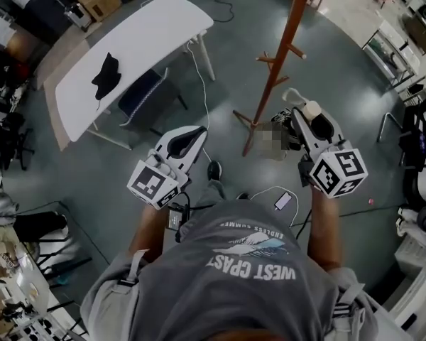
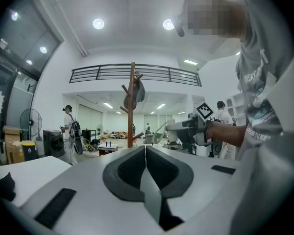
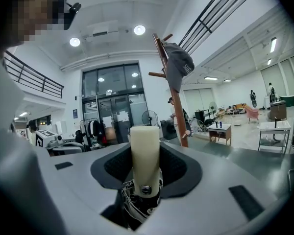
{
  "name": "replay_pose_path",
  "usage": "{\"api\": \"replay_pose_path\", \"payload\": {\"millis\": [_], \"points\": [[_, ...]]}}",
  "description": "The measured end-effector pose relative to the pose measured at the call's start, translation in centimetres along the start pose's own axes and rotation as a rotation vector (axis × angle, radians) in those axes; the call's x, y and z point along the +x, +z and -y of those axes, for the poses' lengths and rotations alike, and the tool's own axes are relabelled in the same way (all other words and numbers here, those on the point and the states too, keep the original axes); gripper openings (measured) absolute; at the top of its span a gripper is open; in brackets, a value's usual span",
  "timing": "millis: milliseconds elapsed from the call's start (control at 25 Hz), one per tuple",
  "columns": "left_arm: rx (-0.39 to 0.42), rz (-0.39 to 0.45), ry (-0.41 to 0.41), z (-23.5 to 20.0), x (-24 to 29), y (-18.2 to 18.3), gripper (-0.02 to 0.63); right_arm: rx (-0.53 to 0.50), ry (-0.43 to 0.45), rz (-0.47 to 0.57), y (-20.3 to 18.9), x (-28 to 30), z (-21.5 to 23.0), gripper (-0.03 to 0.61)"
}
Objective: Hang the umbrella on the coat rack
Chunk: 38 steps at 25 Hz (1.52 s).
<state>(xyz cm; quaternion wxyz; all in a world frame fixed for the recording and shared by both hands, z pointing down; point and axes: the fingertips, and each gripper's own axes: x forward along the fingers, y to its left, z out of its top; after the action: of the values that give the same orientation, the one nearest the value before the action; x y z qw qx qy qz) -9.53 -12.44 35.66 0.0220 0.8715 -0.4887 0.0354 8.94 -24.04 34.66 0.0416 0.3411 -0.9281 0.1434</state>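
Between the jaws of the right gripper (image 1: pixel 309 114), the folded umbrella (image 3: pixel 145 153) stands pinched by its cream handle, the dark canopy bunched below the pads. It is held that way, I'd guess, so that the pale loop at the handle end is free to catch a peg. The coat rack (image 3: pixel 172 106) stands just ahead of the person, apart from the umbrella, with a grey cap (image 3: pixel 178 65) on an upper peg and the lower pegs bare. The left gripper (image 2: pixel 145 153) hangs alongside, jaws pressed together on nothing, seemingly kept clear. Off to the left is a white table (image 1: pixel 149 34) with something dark on it.
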Motion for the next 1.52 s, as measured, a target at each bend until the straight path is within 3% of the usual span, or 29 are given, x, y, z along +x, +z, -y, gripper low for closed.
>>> {"api": "replay_pose_path", "payload": {"millis": [480,1520], "points": [[-0.047,-0.010,-0.037,-4.4,0.9,-1.0,0.021,0.020,-0.031,-0.055,-0.6,5.8,0.6,0.172],[-0.156,-0.071,-0.024,-11.0,0.8,-5.4,0.021,0.053,-0.043,-0.161,-4.2,16.6,2.6,0.173]]}}
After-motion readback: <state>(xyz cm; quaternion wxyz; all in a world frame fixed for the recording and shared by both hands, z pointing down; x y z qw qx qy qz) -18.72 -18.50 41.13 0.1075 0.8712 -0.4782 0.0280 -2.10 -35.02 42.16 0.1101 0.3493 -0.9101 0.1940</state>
